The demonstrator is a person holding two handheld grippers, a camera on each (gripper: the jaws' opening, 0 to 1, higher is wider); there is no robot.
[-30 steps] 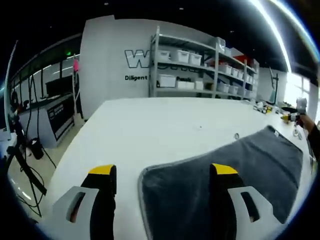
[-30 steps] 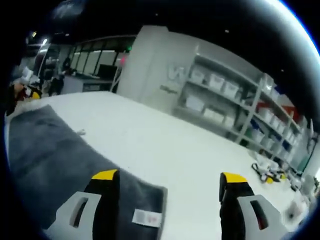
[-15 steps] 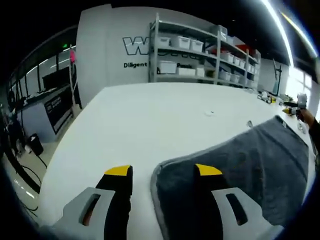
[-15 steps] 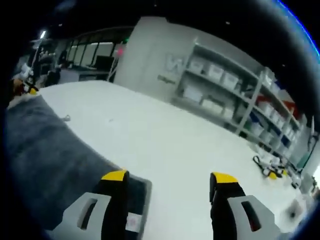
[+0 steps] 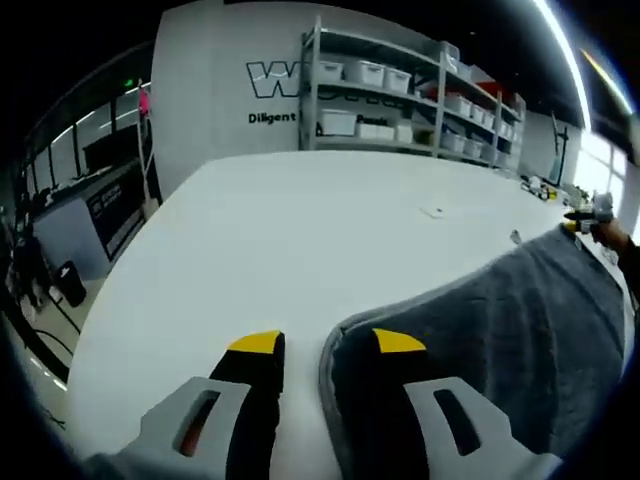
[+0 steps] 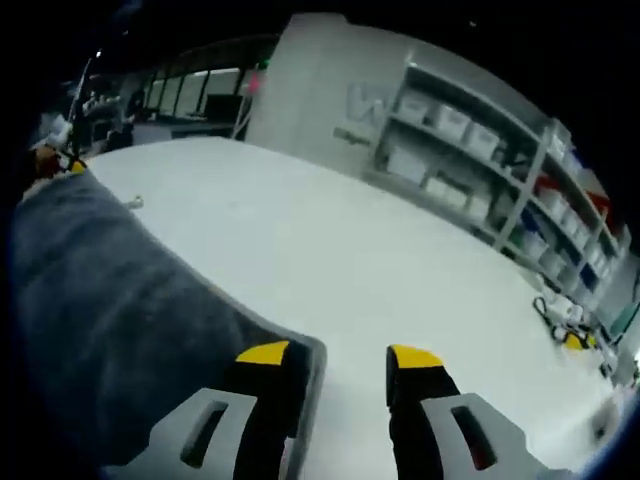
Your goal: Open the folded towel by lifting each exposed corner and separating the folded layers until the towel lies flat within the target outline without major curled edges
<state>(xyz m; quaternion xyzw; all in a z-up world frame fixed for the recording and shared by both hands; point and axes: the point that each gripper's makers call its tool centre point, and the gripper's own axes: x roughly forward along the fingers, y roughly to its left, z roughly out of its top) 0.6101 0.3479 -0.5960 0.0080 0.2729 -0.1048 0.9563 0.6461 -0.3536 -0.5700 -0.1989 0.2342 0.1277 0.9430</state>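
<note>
Dark grey towel [image 5: 500, 350] spread over the white bench [image 5: 300, 230], one corner at each gripper. In the left gripper view, left gripper [image 5: 327, 345] over the towel's near corner, fingers [image 5: 397, 345] narrowed but apart, yellow-tipped, one on the bare bench, the other above the cloth, with the towel's rounded edge running up between them. Cannot tell whether the cloth is pinched; a gap visible between the tips. Rest of the towel stretching away to the right, toward the far bench edge.

In the right gripper view, right gripper [image 6: 340, 355] at the opposite corner of the towel [image 6: 120, 310], fingers [image 6: 265, 355] likewise drawn close but not shut, the left one over the cloth's edge, the right one over bare bench [image 6: 330, 250].

Shelves [image 5: 400, 100] with white bins behind, against a grey wall with lettering [image 5: 275, 85].
</note>
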